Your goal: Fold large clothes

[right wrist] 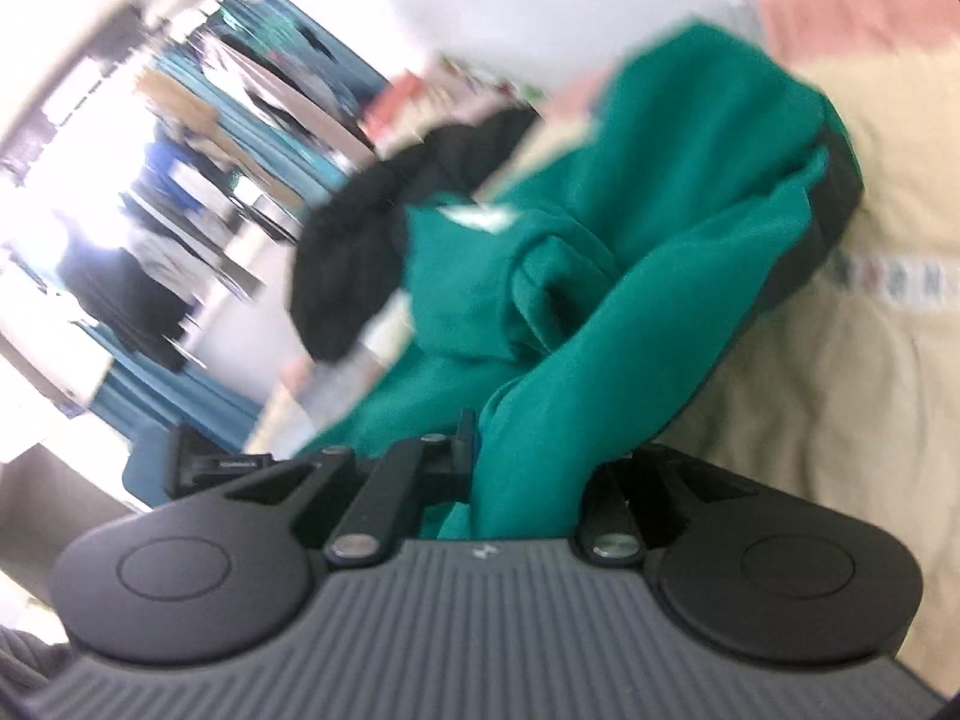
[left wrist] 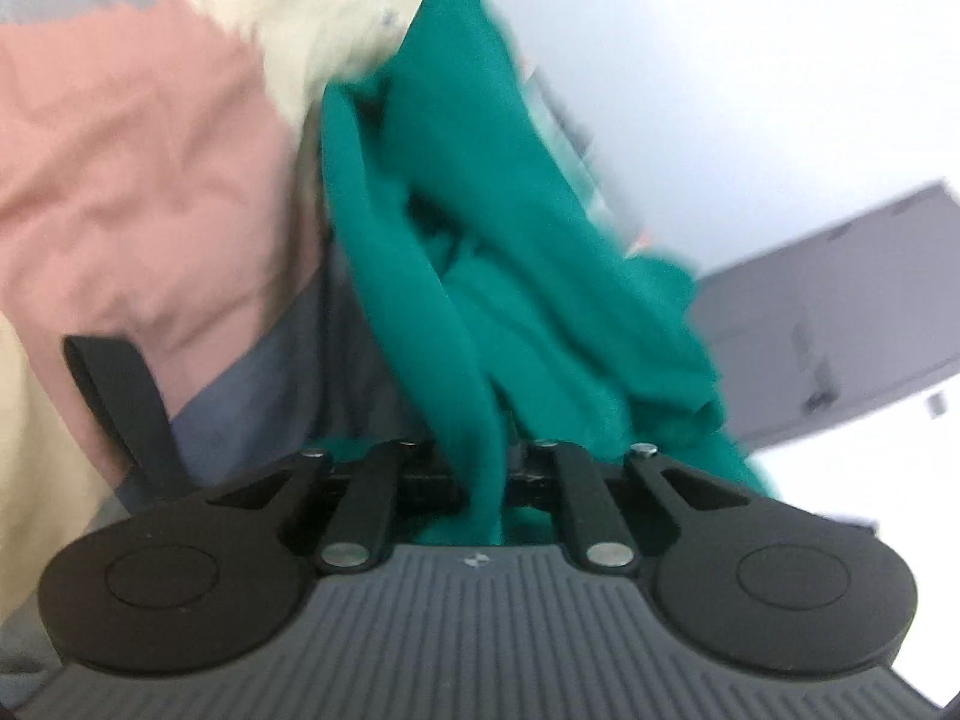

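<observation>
Both grippers pinching the green garment, lifted off the clothes pile.

Left gripper [left wrist: 480,480] has its fingers pressed onto a fold of the green garment [left wrist: 480,228]; right gripper [right wrist: 510,474] likewise clamps a bunched fold. Garment hangs crumpled between them, above the beige cloth [right wrist: 840,360] and pink cloth [left wrist: 138,180]; frames blurred. Step judged: pick-up before folding. Next move likely needs spreading the grippers apart to open it flat.

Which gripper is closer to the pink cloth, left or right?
Left, as best these views show. The left gripper, shut on the green garment, has the pink cloth close beside it. The right gripper sees that pink cloth only far off behind the garment.
</observation>
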The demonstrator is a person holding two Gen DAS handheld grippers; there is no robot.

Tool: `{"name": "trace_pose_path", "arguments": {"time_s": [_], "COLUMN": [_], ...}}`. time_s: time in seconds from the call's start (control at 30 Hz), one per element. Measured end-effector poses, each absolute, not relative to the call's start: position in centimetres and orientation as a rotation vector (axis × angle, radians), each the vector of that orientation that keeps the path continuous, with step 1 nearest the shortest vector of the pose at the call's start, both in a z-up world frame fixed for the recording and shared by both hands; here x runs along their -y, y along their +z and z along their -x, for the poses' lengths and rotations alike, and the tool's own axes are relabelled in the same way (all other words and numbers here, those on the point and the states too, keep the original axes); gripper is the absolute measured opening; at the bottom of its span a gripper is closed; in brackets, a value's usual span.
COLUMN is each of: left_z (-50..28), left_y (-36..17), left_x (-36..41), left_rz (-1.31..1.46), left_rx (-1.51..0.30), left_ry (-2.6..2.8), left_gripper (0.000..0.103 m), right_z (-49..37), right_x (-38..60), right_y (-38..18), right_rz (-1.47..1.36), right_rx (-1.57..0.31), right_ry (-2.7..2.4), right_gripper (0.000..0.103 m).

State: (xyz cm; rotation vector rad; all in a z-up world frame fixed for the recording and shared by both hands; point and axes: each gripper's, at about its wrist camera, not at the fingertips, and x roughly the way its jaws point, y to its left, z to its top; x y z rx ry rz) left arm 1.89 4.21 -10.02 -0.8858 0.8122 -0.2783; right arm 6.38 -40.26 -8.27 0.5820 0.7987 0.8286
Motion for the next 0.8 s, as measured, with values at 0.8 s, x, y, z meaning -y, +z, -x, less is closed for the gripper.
{"name": "trace_pose_path", "arguments": {"time_s": [0.8], "left_z": [7.5], "left_y": [-3.3], "left_x": [-11.0], "left_rz": [1.099], "left_rx": [-0.555], "left_ry": [-0.35], "left_gripper": [0.01], "right_z": [2.6], "right_x": [43.0], "right_y": [-4.1], "right_rz": [-0.885], "right_rx": [-0.552], "right_ry": [0.694], "right_gripper": [0.012]}}
